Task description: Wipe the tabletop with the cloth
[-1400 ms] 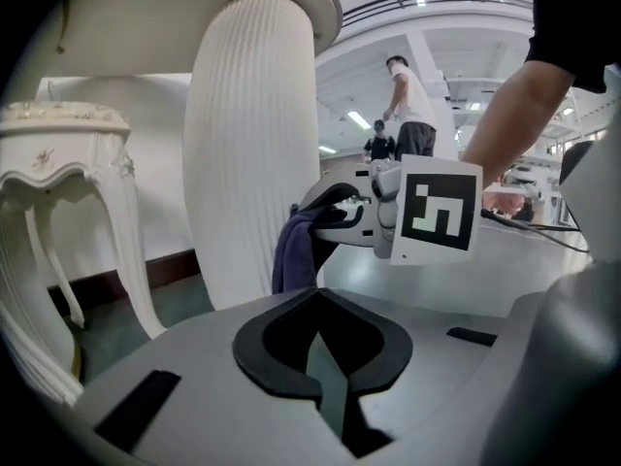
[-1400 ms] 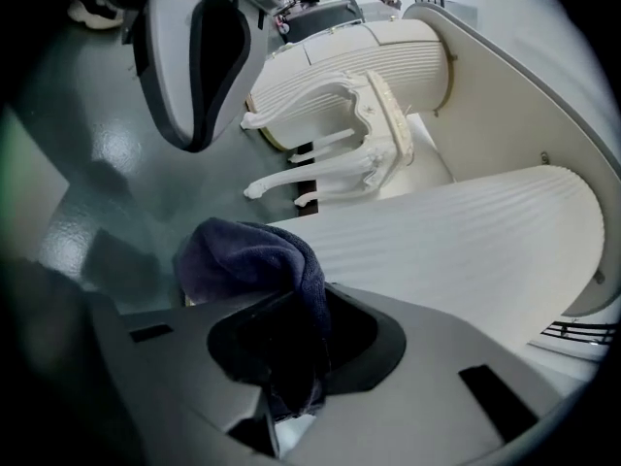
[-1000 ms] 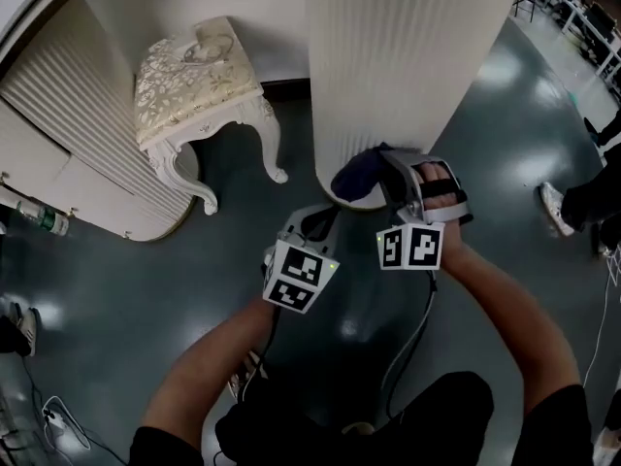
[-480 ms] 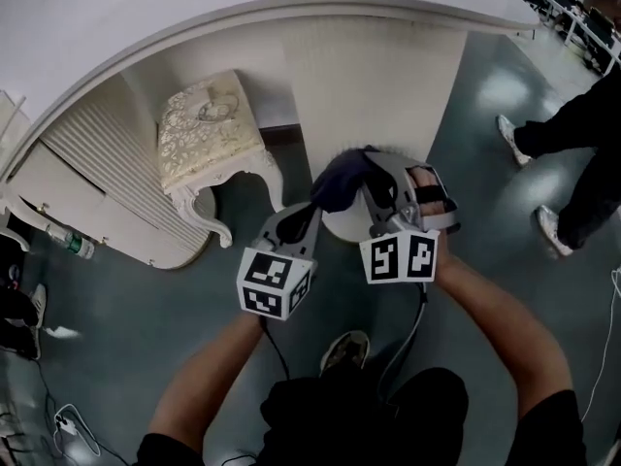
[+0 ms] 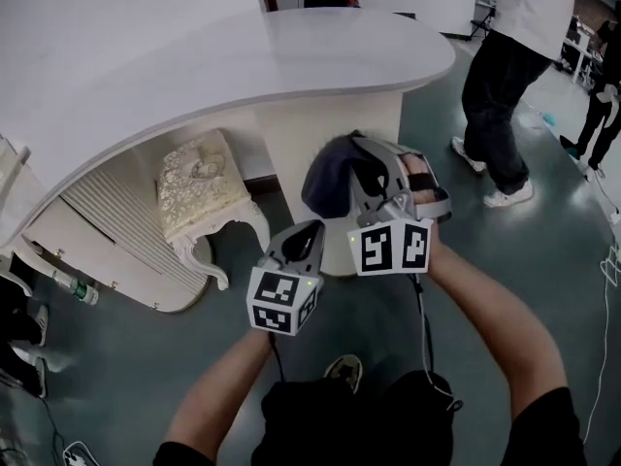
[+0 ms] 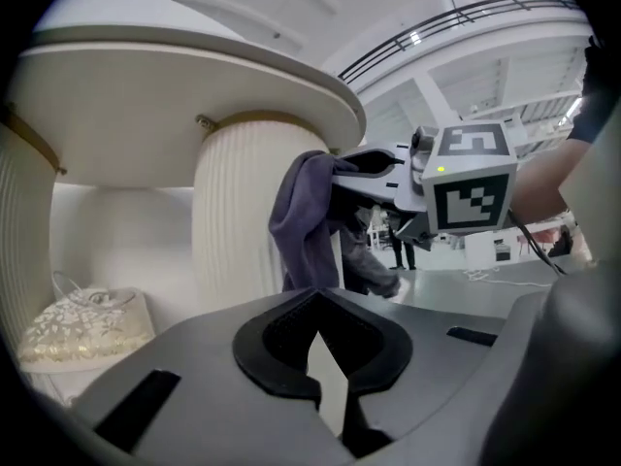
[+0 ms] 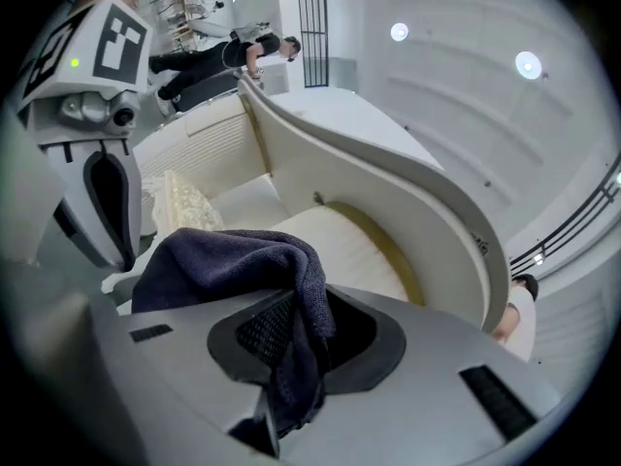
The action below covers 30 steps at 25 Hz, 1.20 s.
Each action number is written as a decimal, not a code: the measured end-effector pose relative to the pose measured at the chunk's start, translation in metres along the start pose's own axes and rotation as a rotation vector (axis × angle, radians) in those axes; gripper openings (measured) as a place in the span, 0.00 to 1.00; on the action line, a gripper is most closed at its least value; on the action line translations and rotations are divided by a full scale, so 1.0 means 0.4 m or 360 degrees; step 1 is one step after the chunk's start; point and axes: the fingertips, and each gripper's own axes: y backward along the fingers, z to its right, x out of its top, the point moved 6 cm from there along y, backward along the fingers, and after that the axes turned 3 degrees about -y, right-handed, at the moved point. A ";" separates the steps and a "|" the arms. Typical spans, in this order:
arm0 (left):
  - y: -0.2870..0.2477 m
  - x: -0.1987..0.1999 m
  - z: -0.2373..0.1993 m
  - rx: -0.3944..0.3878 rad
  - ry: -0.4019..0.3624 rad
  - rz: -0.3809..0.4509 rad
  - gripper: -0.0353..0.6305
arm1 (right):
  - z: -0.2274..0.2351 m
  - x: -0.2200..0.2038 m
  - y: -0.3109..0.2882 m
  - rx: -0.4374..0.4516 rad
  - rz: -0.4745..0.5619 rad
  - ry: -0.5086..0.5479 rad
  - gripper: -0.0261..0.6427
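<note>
I am holding a two-jaw gripper in each hand, standing on a dark floor (image 5: 126,357) in front of a curved white tabletop (image 5: 194,56).

My right gripper (image 7: 291,357) is clamping a dark blue cloth (image 7: 233,255). One fold is pinched between the jaws. The rest is bunching over the jaw tips and hanging down on the side towards my left gripper.

From the head view, the cloth is hanging in the air just below the tabletop's near edge, not lying on the top surface. It is showing in front of the ribbed white pedestal (image 5: 281,153) that is carrying the tabletop, and I cannot tell whether it is touching the pedestal.

My left gripper (image 6: 318,318) is sitting lower, just beside the right one. Its jaws are drawn together, with only a thin sliver of light between the pads and nothing between them. It is pointing towards the pedestal.

To the left of the pedestal, a small white stool (image 5: 199,183) with a patterned cream cushion is standing under the tabletop's overhang.

At the far right end of the tabletop, a person (image 5: 509,76) in dark trousers and pale shoes is standing on the floor, well apart from me.
</note>
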 end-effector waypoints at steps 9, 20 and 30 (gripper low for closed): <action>-0.005 0.147 0.087 -0.0078 -0.0282 0.0078 0.06 | 0.184 0.045 0.001 -0.0292 0.0142 -0.0440 0.13; -0.017 0.051 0.088 -0.0061 -0.0271 -0.0035 0.06 | 0.175 -0.046 0.013 -0.0544 0.0214 -0.0788 0.13; -0.060 -0.088 0.084 -0.0160 -0.0035 -0.0060 0.06 | 0.060 -0.233 0.026 -0.0731 0.0055 -0.1089 0.13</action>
